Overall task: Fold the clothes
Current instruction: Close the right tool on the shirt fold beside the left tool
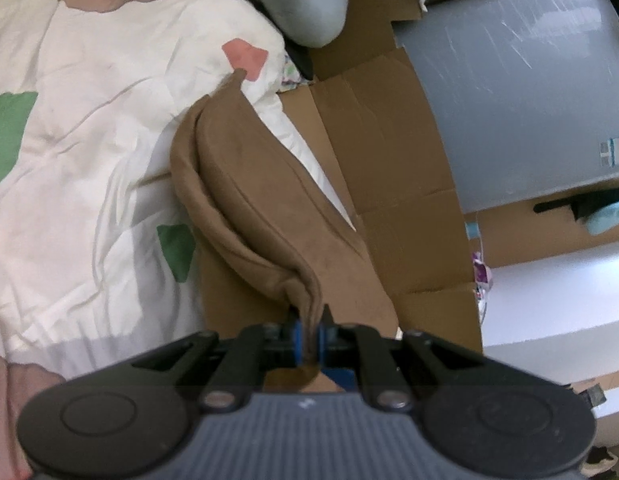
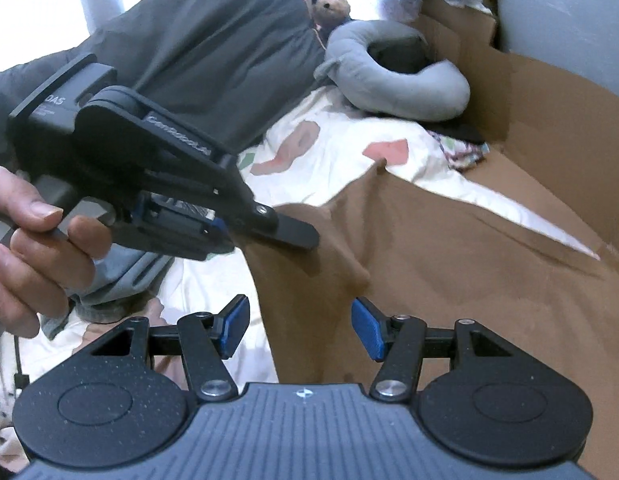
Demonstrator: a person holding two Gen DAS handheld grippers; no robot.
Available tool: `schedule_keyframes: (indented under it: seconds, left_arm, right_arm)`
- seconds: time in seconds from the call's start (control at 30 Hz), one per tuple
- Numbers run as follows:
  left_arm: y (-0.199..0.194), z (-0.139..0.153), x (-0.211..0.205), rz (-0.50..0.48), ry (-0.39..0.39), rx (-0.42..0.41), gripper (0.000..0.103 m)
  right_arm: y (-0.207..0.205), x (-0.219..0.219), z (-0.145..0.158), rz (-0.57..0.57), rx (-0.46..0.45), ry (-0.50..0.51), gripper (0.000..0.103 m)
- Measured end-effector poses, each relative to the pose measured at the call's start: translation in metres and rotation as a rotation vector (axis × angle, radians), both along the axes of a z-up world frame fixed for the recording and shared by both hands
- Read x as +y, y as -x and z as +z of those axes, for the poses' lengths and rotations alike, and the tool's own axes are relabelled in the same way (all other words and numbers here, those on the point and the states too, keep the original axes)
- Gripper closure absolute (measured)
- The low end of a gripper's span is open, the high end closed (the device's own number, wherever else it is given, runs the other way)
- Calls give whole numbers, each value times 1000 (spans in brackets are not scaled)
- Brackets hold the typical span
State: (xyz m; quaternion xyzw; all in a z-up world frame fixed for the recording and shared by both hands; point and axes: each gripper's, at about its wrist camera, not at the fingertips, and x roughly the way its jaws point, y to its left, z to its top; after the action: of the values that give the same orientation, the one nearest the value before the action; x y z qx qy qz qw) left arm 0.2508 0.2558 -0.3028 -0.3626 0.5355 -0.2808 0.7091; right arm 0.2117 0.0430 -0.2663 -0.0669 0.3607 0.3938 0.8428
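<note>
Where the left gripper (image 1: 310, 338) is seen from its own camera, its blue pads (image 1: 296, 340) are clenched on a bunched fold of the brown garment (image 1: 245, 184), the cloth being pinched between them and drawn up off the bed. From that pinch the garment is seen to run away in a long doubled fold toward a pointed corner that lies on the white bedding. In the right wrist view the same gripper is recorded from the side, held in a person's hand (image 2: 33, 248), its dark tip touching the upper edge of the brown cloth. The right gripper (image 2: 300, 330) is listed as released: its blue pads (image 2: 233, 330) stand well apart, with the brown garment spread below and beyond them and nothing pressed between them. The garment is spread partly over a white quilt (image 1: 89, 152) printed with green, pink and brown patches, and partly across flattened cardboard (image 1: 393, 168) at the bed's far side. A grey neck pillow (image 2: 405, 84) is noted on the quilt near the cardboard, with a small plush bear (image 2: 329, 4) behind it. A dark grey padded sleeve (image 2: 213, 48) is recorded above the left gripper. A grey plastic bin (image 1: 521, 100) is catalogued beside the cardboard.
</note>
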Motion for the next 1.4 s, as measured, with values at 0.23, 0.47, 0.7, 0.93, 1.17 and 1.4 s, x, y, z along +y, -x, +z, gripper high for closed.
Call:
schedule_keyframes:
  seconds: [0.23,0.47,0.7,0.93,1.17,1.4]
  left_arm:
    - [2,-6,3,7,39,39,95]
    - [2,-9,7,30,62,61,95]
    - [1,-13,15,50,90,87,95]
    - [-7,-13,24,50,67,63,87]
    - [-26,-15,39,84,-67,-7,50]
    - [-68,-42,36,34,-149,3,30]
  right_arm:
    - [5,23,-5,-9,-48,36,40]
    - [-12,50,-12,-58,-79,127,40]
    - [-8,64,-17,-40,-138,163,67]
    - [-10,63,-19,-23,-136,174,99]
    - [-13,55,-17,-39,-133,151,99]
    - [-18,46,-11,-59,-120,133,99]
